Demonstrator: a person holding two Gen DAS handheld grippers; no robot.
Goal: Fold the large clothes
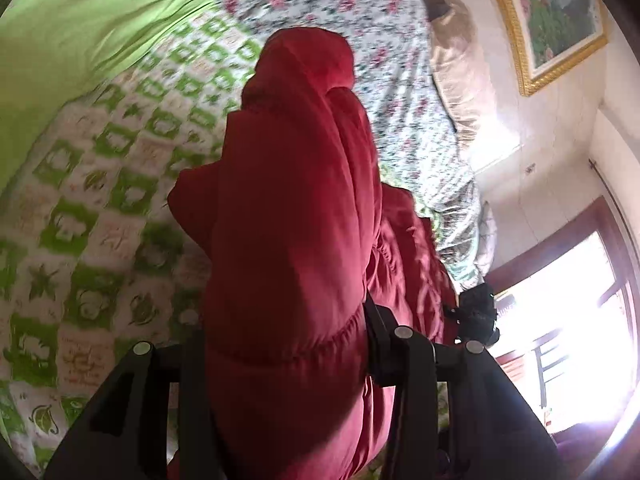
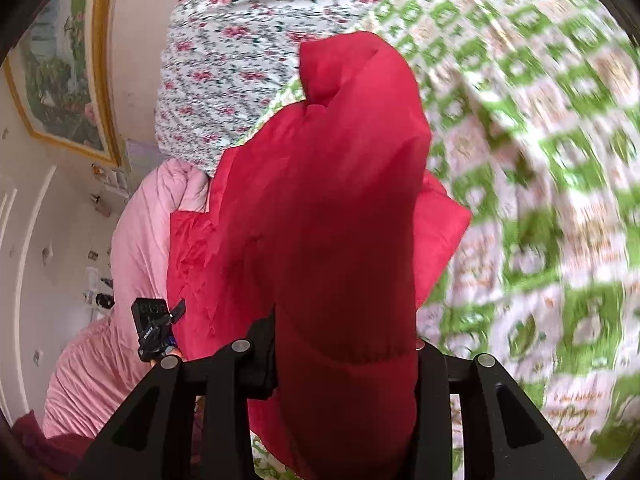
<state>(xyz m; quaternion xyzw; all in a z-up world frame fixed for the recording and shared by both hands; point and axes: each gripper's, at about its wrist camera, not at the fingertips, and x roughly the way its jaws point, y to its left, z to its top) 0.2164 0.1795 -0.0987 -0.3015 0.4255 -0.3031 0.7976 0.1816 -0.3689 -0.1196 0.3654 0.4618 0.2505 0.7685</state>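
Nearest the lens, left wrist view: the left gripper [image 1: 286, 354] is clenched on a red padded jacket [image 1: 296, 208], a thick bundle of fabric filling the gap between its black fingers [image 1: 384, 344] at lower centre. An elasticated gathered seam [image 1: 280, 350] runs across the cloth right at the grip line.

Right wrist view: the right gripper [image 2: 346, 364] is likewise clamped on the jacket [image 2: 332, 208], the cloth wedged between its fingers [image 2: 260, 356] at bottom centre. The other gripper's body shows at lower left here, and at lower right in the left view, so both tools hold the garment close together.

The jacket rises from both grips up the middle of each frame, bunched and lifted off the bed rather than lying flat.

Handling, as judgement: puffy, soft, quilted fill; light for its bulk but springy, so folds will likely tend to reopen. Shell looks smooth, probably slippery. Best hold appears to be at gathered seams or hems, where the cloth is denser.

Behind it: green-and-white patterned quilt [image 1: 92, 216] across the left of the left view, plain green bedding [image 1: 80, 44] upper left, floral sheet [image 1: 320, 4] at top. A pink duvet [image 2: 132, 280] sits at left in the right view. Farthest: gold-framed picture [image 1: 552, 16] upper right, bright window [image 1: 572, 320] lower right. Background is motion-blurred.
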